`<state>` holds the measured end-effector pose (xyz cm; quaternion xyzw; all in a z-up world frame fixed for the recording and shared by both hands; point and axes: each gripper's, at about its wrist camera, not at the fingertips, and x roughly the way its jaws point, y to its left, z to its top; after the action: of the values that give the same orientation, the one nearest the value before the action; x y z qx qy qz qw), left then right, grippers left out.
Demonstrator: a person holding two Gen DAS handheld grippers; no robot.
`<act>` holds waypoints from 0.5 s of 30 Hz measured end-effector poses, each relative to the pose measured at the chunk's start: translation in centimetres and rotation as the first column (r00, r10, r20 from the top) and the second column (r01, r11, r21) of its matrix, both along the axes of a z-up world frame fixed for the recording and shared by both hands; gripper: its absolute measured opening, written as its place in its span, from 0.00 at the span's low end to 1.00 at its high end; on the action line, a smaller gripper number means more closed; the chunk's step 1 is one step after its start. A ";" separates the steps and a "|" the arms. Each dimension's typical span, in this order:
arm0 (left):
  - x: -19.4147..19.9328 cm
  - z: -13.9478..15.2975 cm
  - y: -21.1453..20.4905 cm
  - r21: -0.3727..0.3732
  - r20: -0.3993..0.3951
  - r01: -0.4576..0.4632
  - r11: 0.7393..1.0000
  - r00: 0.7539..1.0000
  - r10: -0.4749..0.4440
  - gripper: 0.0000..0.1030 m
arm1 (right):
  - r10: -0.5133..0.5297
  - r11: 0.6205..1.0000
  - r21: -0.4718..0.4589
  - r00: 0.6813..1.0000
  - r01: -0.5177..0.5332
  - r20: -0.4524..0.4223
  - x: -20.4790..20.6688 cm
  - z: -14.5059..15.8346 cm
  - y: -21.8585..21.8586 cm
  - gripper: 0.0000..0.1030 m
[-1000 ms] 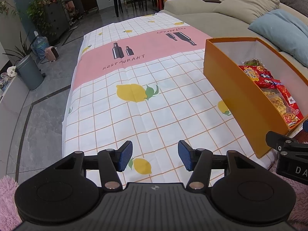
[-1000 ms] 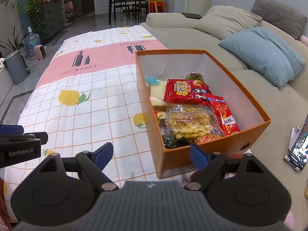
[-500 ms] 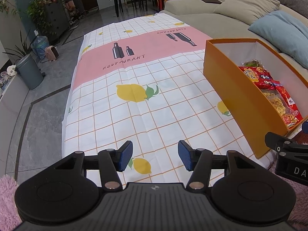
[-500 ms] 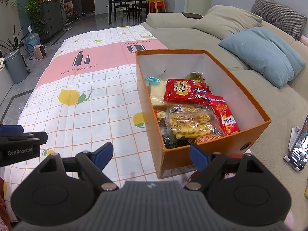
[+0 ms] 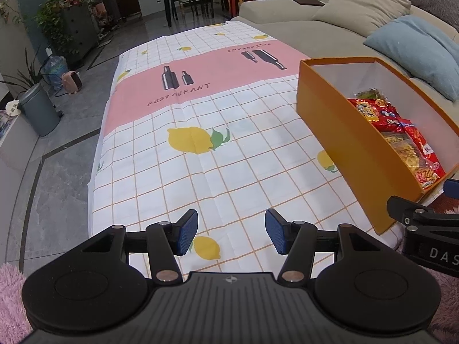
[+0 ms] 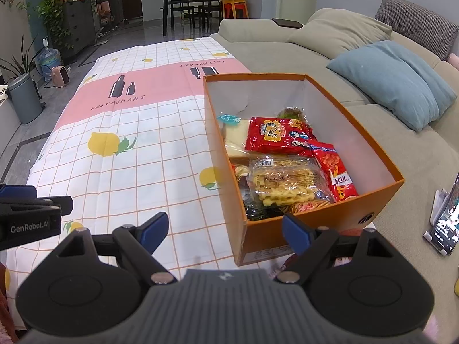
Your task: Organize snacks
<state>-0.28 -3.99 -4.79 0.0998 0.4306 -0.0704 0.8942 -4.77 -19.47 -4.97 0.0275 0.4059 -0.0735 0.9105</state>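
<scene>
An orange box [image 6: 373,197] [image 5: 338,132] stands on the right side of the lemon-print tablecloth [image 6: 129,149] [image 5: 218,149]. Inside lie several snack packs: a red bag [image 6: 278,136], a clear bag of yellow crisps [image 6: 284,180], a narrow red pack [image 6: 335,172] and a sandwich [image 6: 235,134]. My right gripper [image 6: 225,230] is open, low before the box's near left corner, with nothing between its fingers. My left gripper [image 5: 231,233] is open over the bare cloth, left of the box, also holding nothing.
A beige sofa [image 6: 287,46] with a blue cushion [image 6: 393,80] runs along the right. A phone on a stand [image 6: 444,226] sits at the far right. A grey bin [image 5: 40,111] and plants stand on the floor to the left; a dining table [image 6: 195,3] is far behind.
</scene>
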 end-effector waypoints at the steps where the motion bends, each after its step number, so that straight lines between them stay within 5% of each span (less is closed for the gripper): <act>1: 0.0 0.0 0.0 -0.004 0.000 0.001 1.000 1.000 -0.001 0.63 | 0.000 1.000 0.000 1.000 0.000 0.000 0.0 0.0 0.0 0.82; 15: -0.1 -0.1 0.2 -0.015 -0.005 -0.002 1.000 1.000 0.002 0.63 | 0.003 1.000 -0.003 1.000 -0.003 0.000 0.0 0.0 0.0 0.82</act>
<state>-0.38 -3.83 -4.90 0.0926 0.4326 -0.0730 0.8938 -4.82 -19.44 -4.99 0.0255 0.4059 -0.0728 0.9107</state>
